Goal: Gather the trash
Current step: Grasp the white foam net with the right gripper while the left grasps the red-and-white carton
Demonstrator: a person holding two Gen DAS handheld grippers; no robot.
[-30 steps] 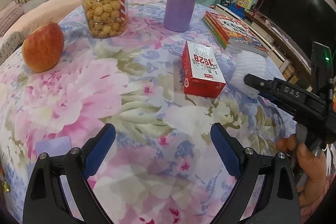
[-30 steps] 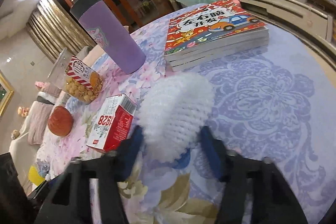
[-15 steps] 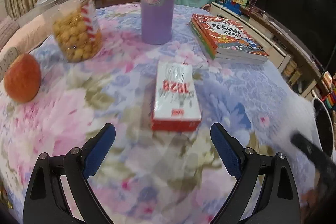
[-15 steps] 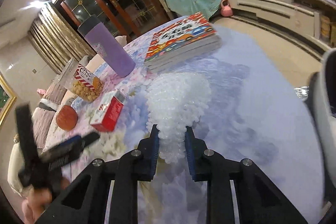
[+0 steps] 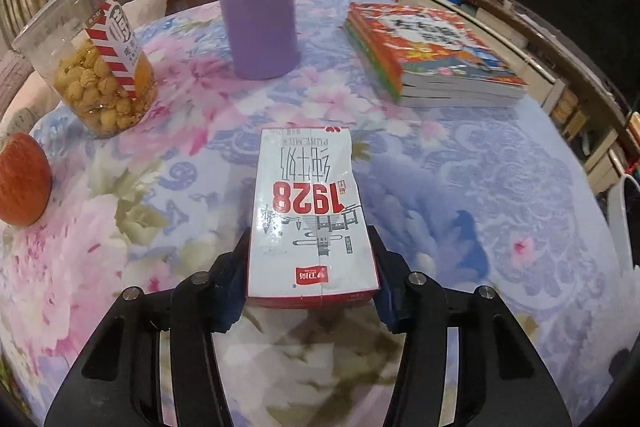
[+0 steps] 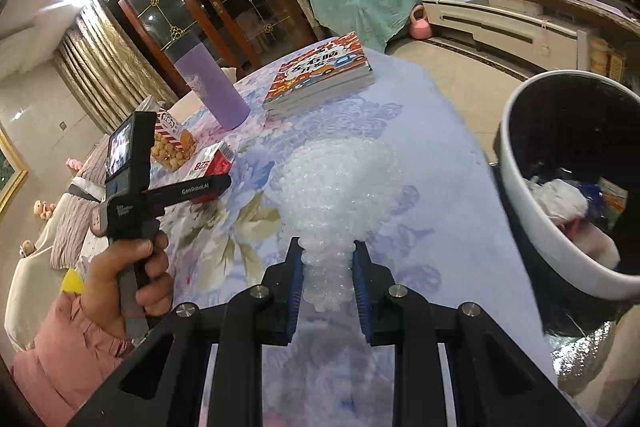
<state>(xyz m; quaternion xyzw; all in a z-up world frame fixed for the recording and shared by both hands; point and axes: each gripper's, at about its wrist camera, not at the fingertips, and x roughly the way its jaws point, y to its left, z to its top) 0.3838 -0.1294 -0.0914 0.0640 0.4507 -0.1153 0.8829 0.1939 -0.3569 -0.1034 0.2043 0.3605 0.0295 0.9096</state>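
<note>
Fingers of your left hand (image 6: 132, 281) wrap the handle of the left gripper (image 5: 310, 267), which points steeply down at the floral tablecloth (image 5: 500, 187); its jaws are closing with the milk carton (image 5: 310, 215) between them, pads at its near end. The carton lies flat and reads "1928", upside down to you. "GenRobot.AI" shows on the gripper's arm in the right wrist view. Your right gripper (image 6: 328, 281) is pinched narrow on the bubble wrap (image 6: 340, 187), held just beside the white trash bin (image 6: 560, 227).
</note>
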